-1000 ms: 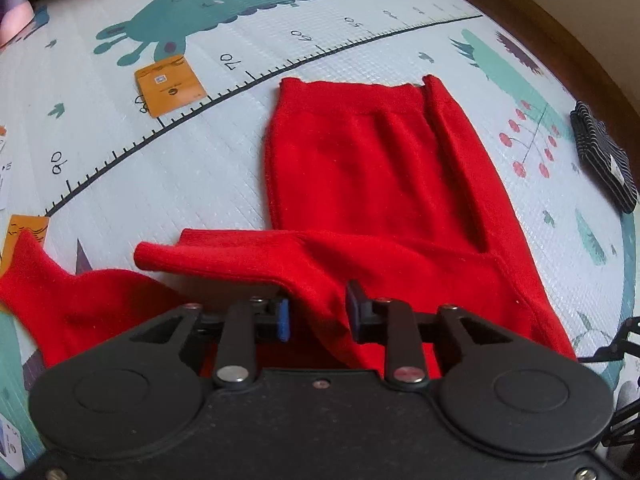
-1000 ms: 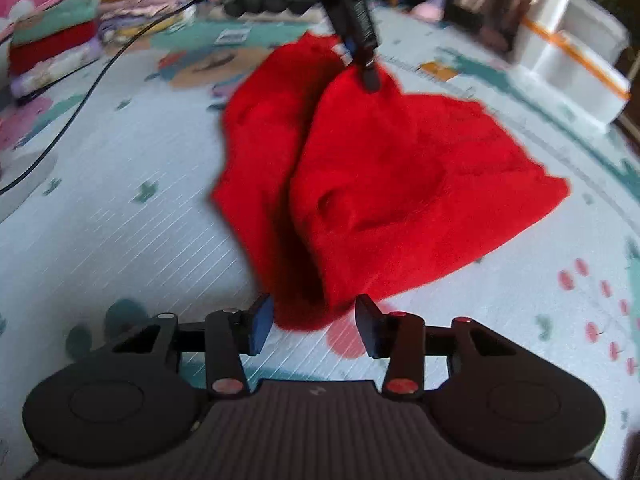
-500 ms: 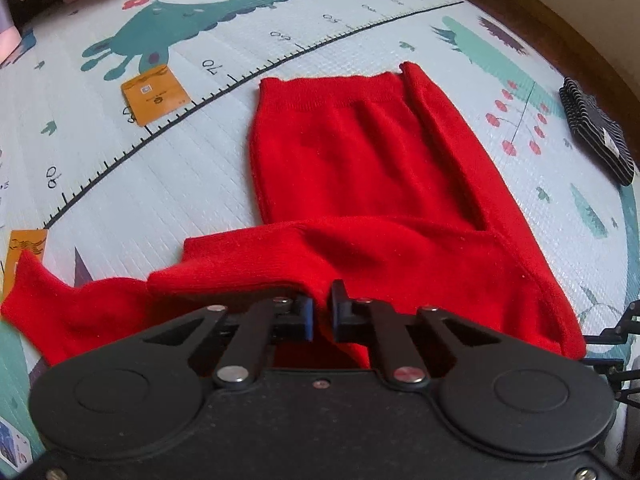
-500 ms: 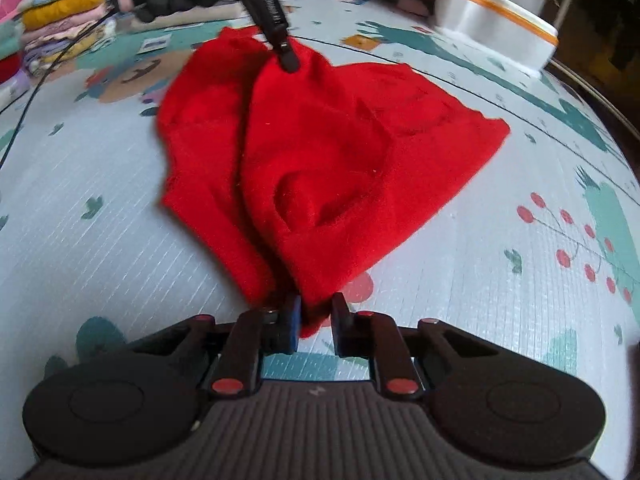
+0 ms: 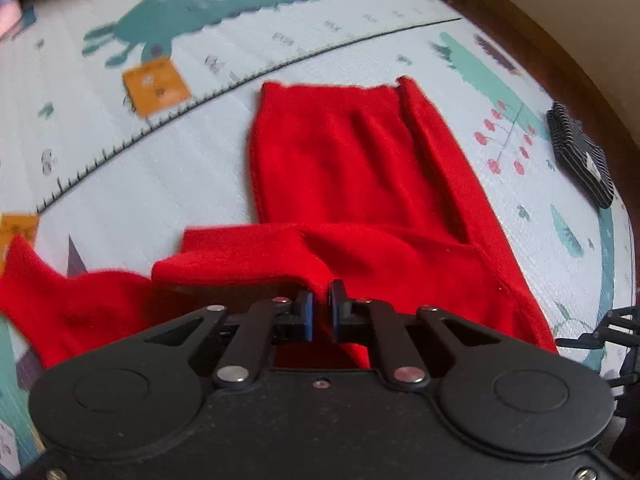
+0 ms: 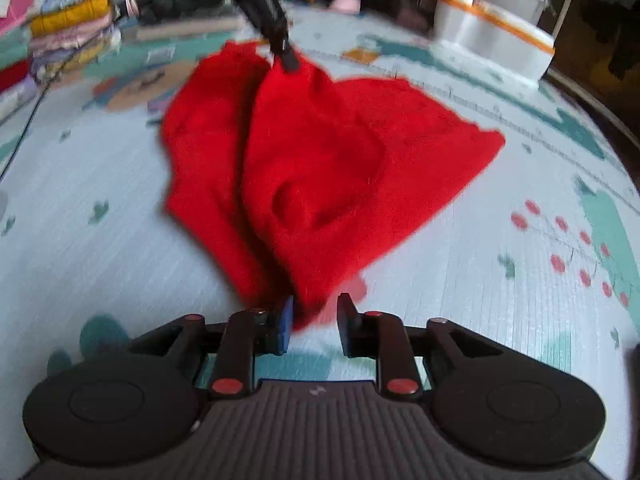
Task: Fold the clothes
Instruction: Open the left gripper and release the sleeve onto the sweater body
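Note:
A red knitted garment lies on the play mat, its body flat and one sleeve folded across the near side. My left gripper is shut on a fold of the red fabric at the near edge. In the right wrist view the garment is bunched, and the left gripper pinches its far end, which is lifted. My right gripper sits at the garment's near corner. Its jaws are opening: the red tip hangs between them and the pads stand apart.
A stack of folded clothes stands at the back left, and a white tub with an orange band at the back right. A black striped item lies near the mat's right edge. An orange card lies on the mat.
The left jaws closed onto the red fabric and stayed shut. The right jaws closed on the garment's corner, then parted again. The scene has shifted slightly in both views.

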### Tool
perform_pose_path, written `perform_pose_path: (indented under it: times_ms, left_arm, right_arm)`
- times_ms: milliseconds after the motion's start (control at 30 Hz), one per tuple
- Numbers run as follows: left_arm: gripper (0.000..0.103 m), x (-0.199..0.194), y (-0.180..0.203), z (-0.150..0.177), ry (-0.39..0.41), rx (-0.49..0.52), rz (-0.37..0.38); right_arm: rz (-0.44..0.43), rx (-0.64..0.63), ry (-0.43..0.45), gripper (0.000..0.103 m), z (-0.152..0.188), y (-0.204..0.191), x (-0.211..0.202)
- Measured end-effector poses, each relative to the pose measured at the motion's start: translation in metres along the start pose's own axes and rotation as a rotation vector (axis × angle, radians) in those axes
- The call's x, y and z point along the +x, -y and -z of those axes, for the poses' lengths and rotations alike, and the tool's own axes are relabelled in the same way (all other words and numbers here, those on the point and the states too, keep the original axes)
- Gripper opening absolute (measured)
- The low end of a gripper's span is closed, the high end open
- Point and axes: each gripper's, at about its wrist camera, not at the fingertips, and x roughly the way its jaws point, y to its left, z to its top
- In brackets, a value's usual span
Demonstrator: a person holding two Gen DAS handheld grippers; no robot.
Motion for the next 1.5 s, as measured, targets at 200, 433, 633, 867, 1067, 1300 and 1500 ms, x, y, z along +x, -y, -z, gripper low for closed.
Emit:
perform_pose_path:
  times_ms: [200,433,633,867,1067,1300,1500]
  left_arm:
    - [0.03,0.008,-0.011,0.0,-0.009,-0.069,-0.017]
    - [0.025,0.013,-0.012,-0.003,-0.009,-0.042,-0.032]
    - [0.025,0.017,-0.016,-0.002,-0.025,-0.053,-0.039]
    - [0.025,0.014,-0.02,-0.001,-0.029,-0.06,-0.022]
    - [0.025,0.014,-0.02,-0.005,-0.016,-0.065,-0.014]
    - [0.025,0.019,-0.027,-0.004,-0.023,-0.091,-0.019]
    - [0.025,0.018,-0.047,-0.004,-0.002,-0.182,-0.003]
  right_arm:
    - [-0.08,-0.165,-0.078,0.033,-0.004,-0.011,0.007]
    - [-0.099,-0.206,-0.037,0.032,-0.021,-0.006,-0.013]
    - [-0.14,-0.181,-0.075,0.042,-0.024,-0.006,0.01]
    - [-0.183,-0.135,-0.138,0.043,-0.009,0.007,0.001]
    - [-0.171,-0.156,-0.047,0.042,-0.029,0.003,-0.003]
    - [-0.185,-0.155,-0.097,0.047,-0.018,0.006,0.031]
    - [-0.184,-0.132,-0.053,0.043,-0.022,0.007,0.02]
